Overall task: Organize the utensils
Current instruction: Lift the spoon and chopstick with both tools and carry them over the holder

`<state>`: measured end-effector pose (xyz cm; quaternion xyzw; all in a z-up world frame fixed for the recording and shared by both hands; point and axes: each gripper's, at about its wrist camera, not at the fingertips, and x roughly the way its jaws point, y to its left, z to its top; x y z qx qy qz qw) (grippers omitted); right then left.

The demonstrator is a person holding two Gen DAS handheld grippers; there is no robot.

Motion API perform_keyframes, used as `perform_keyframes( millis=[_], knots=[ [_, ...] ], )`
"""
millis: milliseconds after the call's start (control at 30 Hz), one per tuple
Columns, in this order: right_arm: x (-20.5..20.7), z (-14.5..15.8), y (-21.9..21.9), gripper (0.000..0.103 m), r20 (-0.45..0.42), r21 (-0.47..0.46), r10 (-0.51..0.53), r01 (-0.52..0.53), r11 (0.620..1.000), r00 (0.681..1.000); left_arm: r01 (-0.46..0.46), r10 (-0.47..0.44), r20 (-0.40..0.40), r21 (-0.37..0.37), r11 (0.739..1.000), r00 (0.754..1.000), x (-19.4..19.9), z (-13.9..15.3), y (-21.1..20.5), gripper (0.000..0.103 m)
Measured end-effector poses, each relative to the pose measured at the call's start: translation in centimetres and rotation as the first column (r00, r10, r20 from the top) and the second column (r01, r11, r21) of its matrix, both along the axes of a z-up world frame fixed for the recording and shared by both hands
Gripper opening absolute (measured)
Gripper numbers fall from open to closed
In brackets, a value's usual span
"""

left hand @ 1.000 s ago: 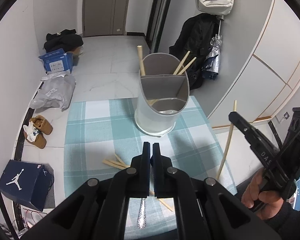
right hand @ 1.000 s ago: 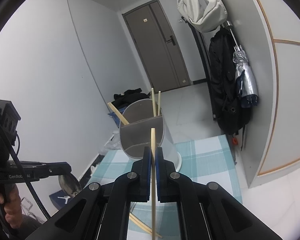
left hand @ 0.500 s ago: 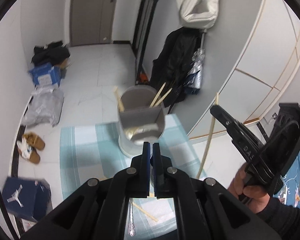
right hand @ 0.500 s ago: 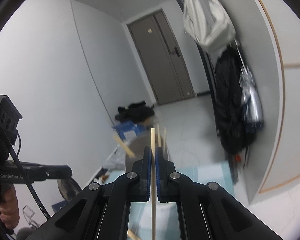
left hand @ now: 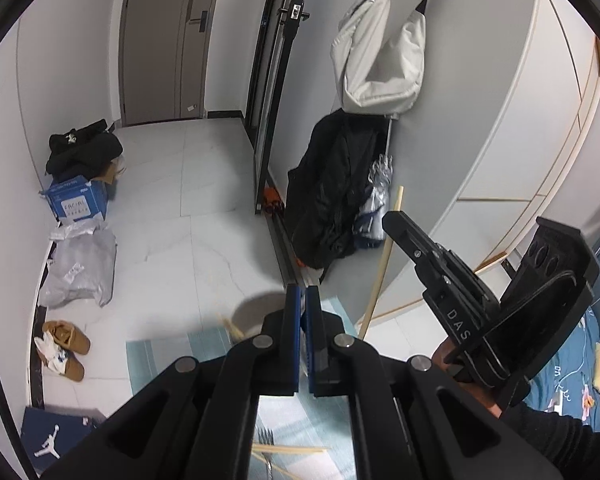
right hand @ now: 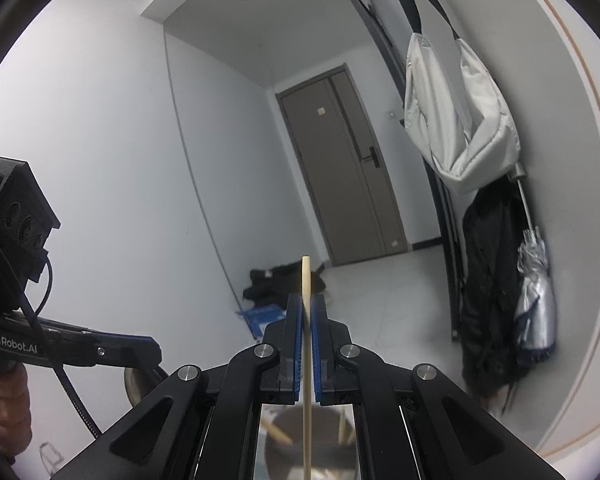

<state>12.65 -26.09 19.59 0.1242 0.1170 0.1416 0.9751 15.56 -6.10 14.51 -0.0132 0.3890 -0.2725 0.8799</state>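
Note:
My right gripper [right hand: 306,300] is shut on a pale wooden chopstick [right hand: 307,344] held upright; it also shows in the left wrist view [left hand: 382,264] beside the right gripper [left hand: 396,220]. The grey utensil holder [right hand: 312,440] with several chopsticks in it lies below the right gripper; its rim peeks out in the left wrist view [left hand: 256,308]. My left gripper [left hand: 302,292] is shut on the handle of a metal spoon, whose bowl [right hand: 138,386] shows under the left gripper [right hand: 156,354] in the right wrist view. Loose chopsticks [left hand: 288,449] lie on the checked cloth [left hand: 160,364].
A black coat [left hand: 332,188], folded umbrella [left hand: 378,196] and white bag [left hand: 380,60] hang on the wall to the right. A blue box [left hand: 78,200], plastic bag [left hand: 80,268], shoes [left hand: 66,346] and a shoebox [left hand: 56,436] sit on the floor to the left.
Both grippers have risen and tilted upward; the holder has dropped to the bottom of both views. The right gripper keeps its chopstick and now sits over the holder.

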Motion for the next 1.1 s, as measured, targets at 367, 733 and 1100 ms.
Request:
perform_keyframes(
  millis=[367,733,1100],
  knots=[
    [7.0,-1.4,-0.2,0.003,0.006,0.091,-0.056,0.055,0.994,0.998,0.019,-0.019,0.005,0.018,1.0,1.0,5.2,-0.2,0.6,0.0],
    [9.5,-5.0,0.9,0.003,0.004,0.088,-0.097,0.096,0.991,0.995,0.046,-0.046,0.009,0.054,0.997,0.999,8.1,-2.8,0.3,0.0],
    [9.0,-6.8,1.3,0.004,0.002,0.047,-0.109,0.109,0.993,0.994,0.064,-0.064,0.004,0.093,0.994,0.998,8.1,-4.4,-0.3,0.0]
  ],
)
